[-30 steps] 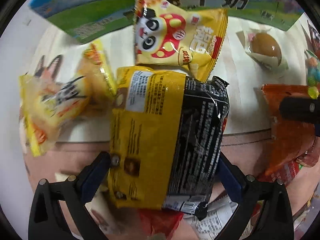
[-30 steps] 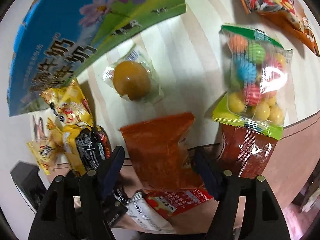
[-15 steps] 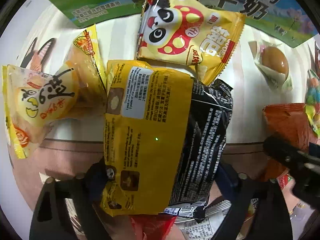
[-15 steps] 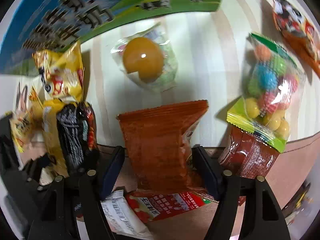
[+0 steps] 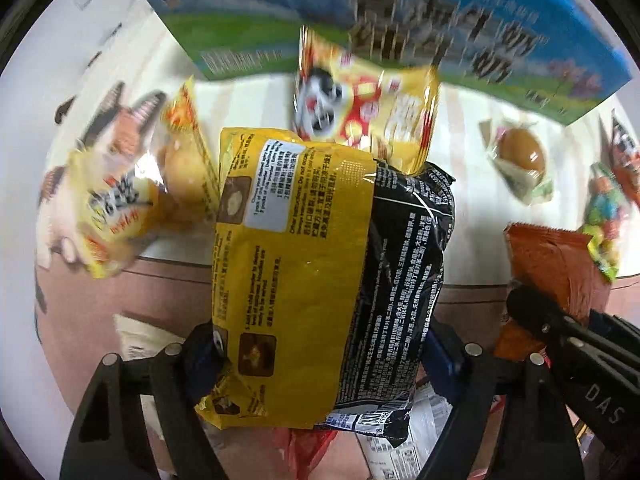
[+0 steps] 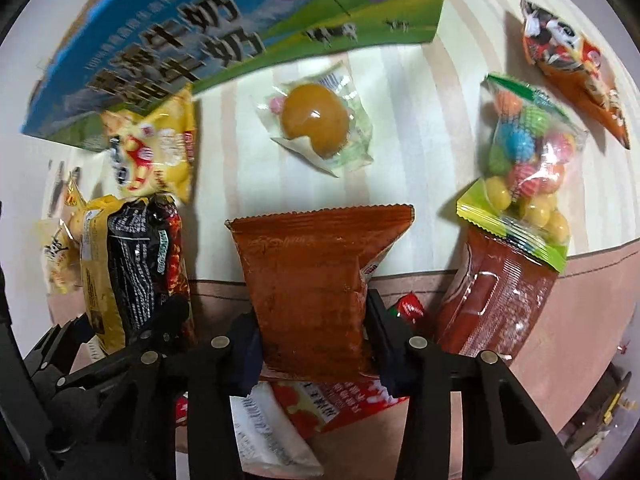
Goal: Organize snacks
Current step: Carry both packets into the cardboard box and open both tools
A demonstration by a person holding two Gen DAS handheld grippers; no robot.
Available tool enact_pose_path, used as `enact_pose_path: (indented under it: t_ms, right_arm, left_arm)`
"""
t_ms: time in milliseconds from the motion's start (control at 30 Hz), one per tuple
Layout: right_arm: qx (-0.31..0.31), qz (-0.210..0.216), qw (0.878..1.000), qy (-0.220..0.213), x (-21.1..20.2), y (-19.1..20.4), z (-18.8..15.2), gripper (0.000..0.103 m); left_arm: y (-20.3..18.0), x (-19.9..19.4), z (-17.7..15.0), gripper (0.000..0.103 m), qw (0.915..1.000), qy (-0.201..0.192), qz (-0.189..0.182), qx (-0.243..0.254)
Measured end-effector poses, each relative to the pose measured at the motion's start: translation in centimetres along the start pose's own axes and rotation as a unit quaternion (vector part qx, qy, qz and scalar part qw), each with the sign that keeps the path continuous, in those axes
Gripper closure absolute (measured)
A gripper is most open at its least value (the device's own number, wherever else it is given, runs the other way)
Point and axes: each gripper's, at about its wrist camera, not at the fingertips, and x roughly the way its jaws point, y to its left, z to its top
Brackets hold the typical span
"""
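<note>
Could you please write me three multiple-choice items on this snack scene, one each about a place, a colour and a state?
1. Where does the wrapped brown egg lie?
A. On the striped table top
B. Inside the milk carton
C. Between gripper fingers

2. What colours is the noodle packet?
A. Green and white
B. Yellow and black
C. All blue

3. What is the right gripper doing?
A. Hanging open over nothing
B. Closed on the orange packet
C. Pressing the bag of coloured balls

Answers: 1 A, it rests alone on the stripes; 2 B, both colours show; 3 B, both pads press its sides.
</note>
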Motion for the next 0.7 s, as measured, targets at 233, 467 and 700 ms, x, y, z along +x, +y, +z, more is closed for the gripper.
enact_pose_path:
  t_ms: [233, 467, 700]
  right_arm:
    - [-0.007, 0.039, 0.999, -0.037, -4.9, 2.4, 1.2, 0.056]
    - [-0.015, 0.087, 0.992, -0.090, -12.4, 3.8, 3.2, 0.056]
    - [-0.023, 0.120, 0.984, -0.128, -19.6, -0.5, 4.2, 0.056]
  left_arm:
    - [4.0, -6.0, 3.7, 0.022, 0.9979, -0.059, -0.023, -0.015]
    - [5.5, -12.5, 6.0, 0.022, 0.9900, -0.123, -0.063, -0.030]
    - [2.5, -18.8, 8.5, 0.022, 0.9814, -0.175, -0.075, -0.021]
